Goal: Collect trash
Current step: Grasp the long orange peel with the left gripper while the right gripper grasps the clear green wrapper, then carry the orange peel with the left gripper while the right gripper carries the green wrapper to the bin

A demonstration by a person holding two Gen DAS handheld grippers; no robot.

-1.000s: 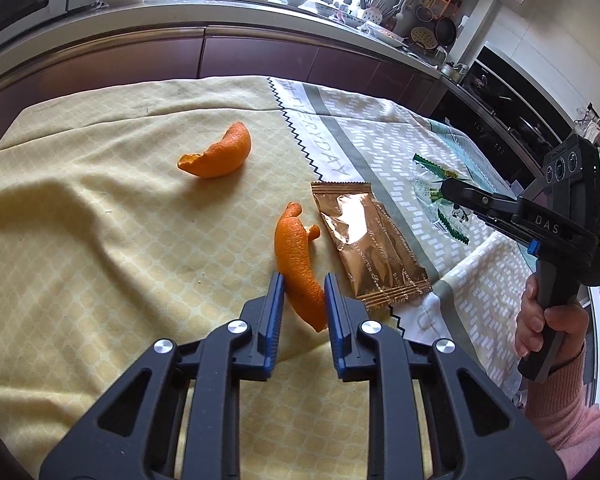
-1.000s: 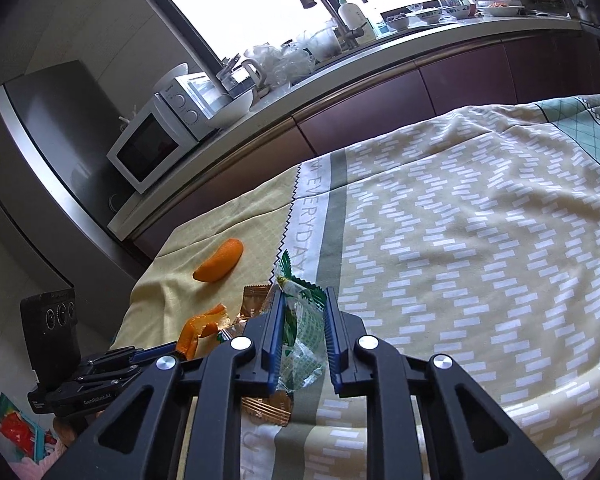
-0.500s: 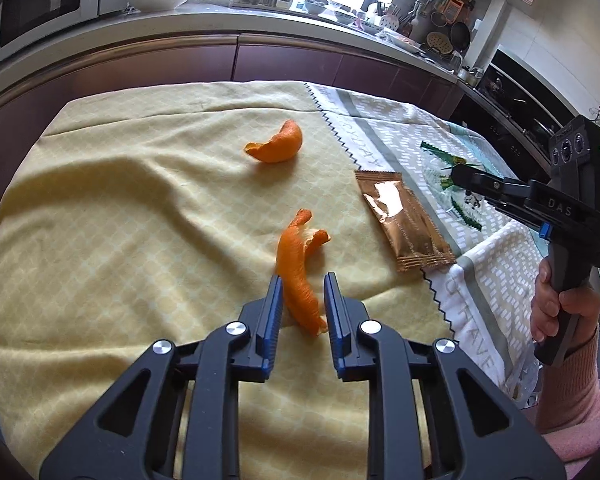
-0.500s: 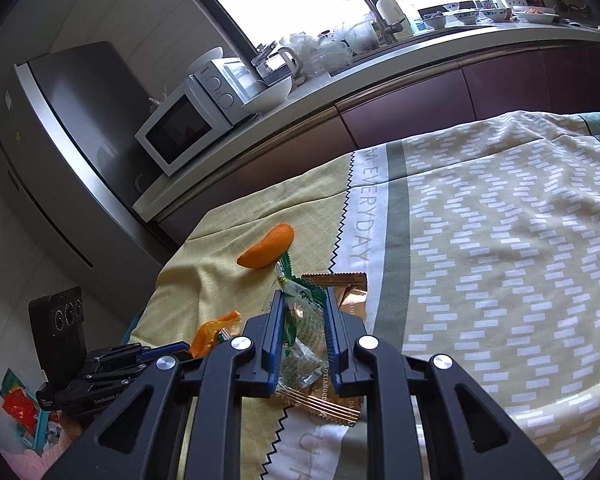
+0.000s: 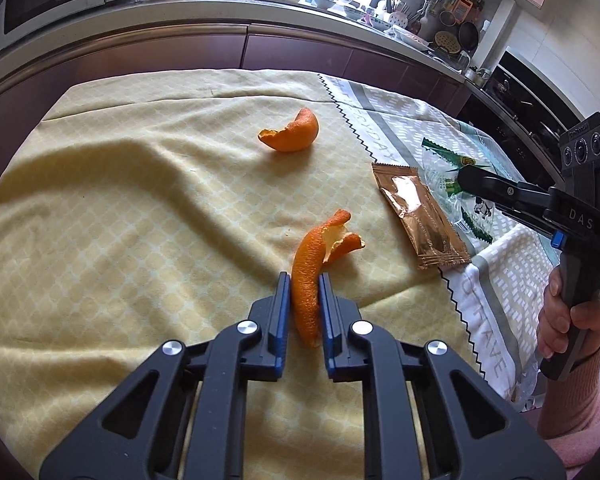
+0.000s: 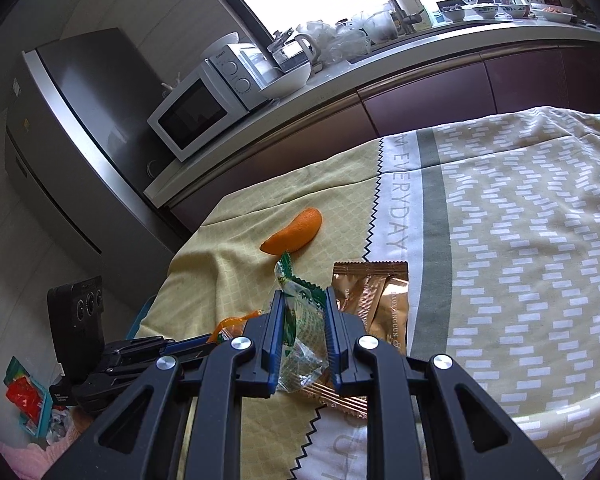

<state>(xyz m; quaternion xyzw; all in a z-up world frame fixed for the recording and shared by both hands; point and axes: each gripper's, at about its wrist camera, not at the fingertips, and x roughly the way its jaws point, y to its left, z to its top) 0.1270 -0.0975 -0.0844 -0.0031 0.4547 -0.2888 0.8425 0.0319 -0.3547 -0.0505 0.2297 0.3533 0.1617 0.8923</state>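
The table (image 5: 100,208) is covered by a cloth, and the left part of it, ahead and to the left of the left hand-held gripper (image 5: 305,280), lies bare apart from soft folds. The table's far edge runs close along a row of dark cabinets (image 5: 220,48), leaving only a thin gap there. Its near right corner drops away just beside the person's right hand (image 5: 572,324).

The left hand-held gripper sits low and points forward over the cloth. Its blue pads (image 5: 283,300) press both sides of a long orange peel (image 5: 306,280), whose curled far end sticks out past the tips. A second orange peel (image 5: 292,136) lies well ahead, alone on the cloth. A brown wrapper (image 5: 418,216) lies ahead and to the right, near the zigzag seam.

The right hand-held gripper (image 6: 301,308) comes in from the table's right side, level and pointing across the cloth. Its jaws are narrowed around a clear wrapper with green print (image 6: 300,320), which pokes up between the fingers and overlaps the near edge of the brown wrapper. From the right wrist view, the open patterned cloth (image 6: 520,240) stretches wide to that gripper's right, and the second peel lies ahead beyond the clear wrapper's tip.
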